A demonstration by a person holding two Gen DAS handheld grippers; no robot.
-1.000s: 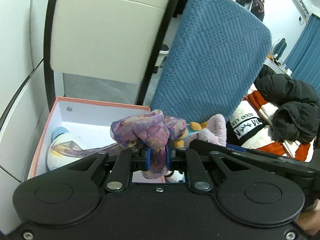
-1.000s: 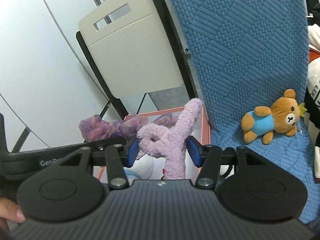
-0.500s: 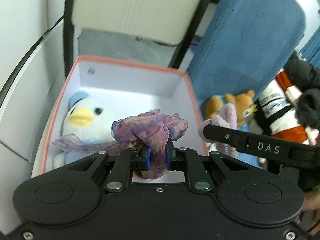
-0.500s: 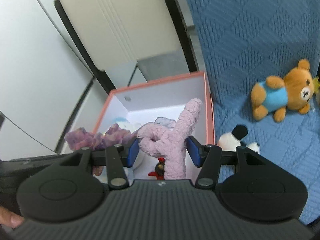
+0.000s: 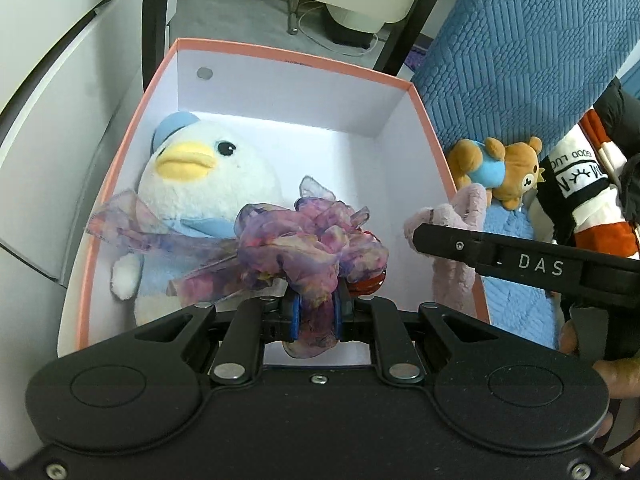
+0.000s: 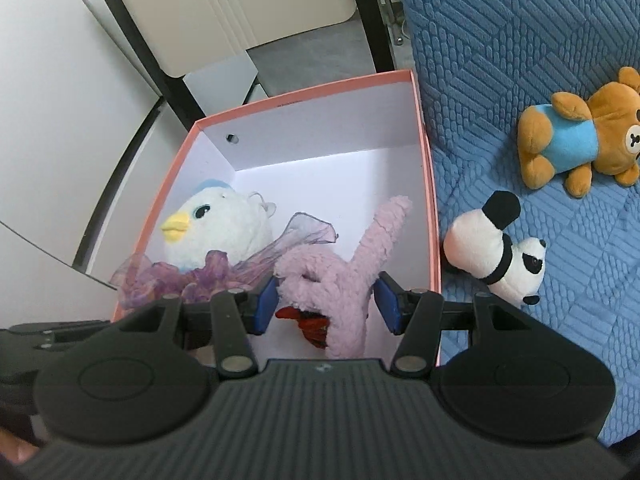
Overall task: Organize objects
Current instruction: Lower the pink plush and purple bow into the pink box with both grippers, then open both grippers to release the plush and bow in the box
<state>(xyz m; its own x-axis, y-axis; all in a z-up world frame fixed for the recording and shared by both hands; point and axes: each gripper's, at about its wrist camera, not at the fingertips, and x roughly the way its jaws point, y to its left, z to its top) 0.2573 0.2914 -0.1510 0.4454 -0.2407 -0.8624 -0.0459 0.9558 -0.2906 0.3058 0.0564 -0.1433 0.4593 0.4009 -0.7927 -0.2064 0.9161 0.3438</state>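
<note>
Bedding of quilted blue fabric (image 6: pixel 520 60) across the right of both views, draped up behind and spread flat below. Beside it, touching its edge, an open cardboard box with pink outside and white inside (image 5: pixel 424 120), standing in front of a cream folding chair with a black frame (image 6: pixel 224 12). Inside the box, against the left wall, a large white plush penguin with a yellow beak and a pale blue cap (image 5: pixel 200 184), lying on its back with beak up. Out on the bedding, well apart from the box, a brown plush bear in a blue shirt (image 6: pixel 580 136) lying on its side; nearer the box wall, just beside it, a small black-and-white plush panda (image 6: pixel 496 248). To the far right in the left wrist view, a heap of black, white and orange clothing (image 5: pixel 580 184). Left gripper (image 5: pixel 314 312) above the box opening, blue pads clenched tight on a crumpled sheer purple-and-pink scarf (image 5: pixel 312 240) — one loose end trailing across the penguin's belly. Right gripper (image 6: pixel 326 300) close alongside, over the right half of the box, its pads pressed on both sides of a fuzzy pale pink plush piece with a long upright limb (image 6: pixel 340 272), limb tip pointing toward the far right corner. Under both held things, on the box floor, something small and red (image 6: pixel 308 320) — too hidden to tell what.
</note>
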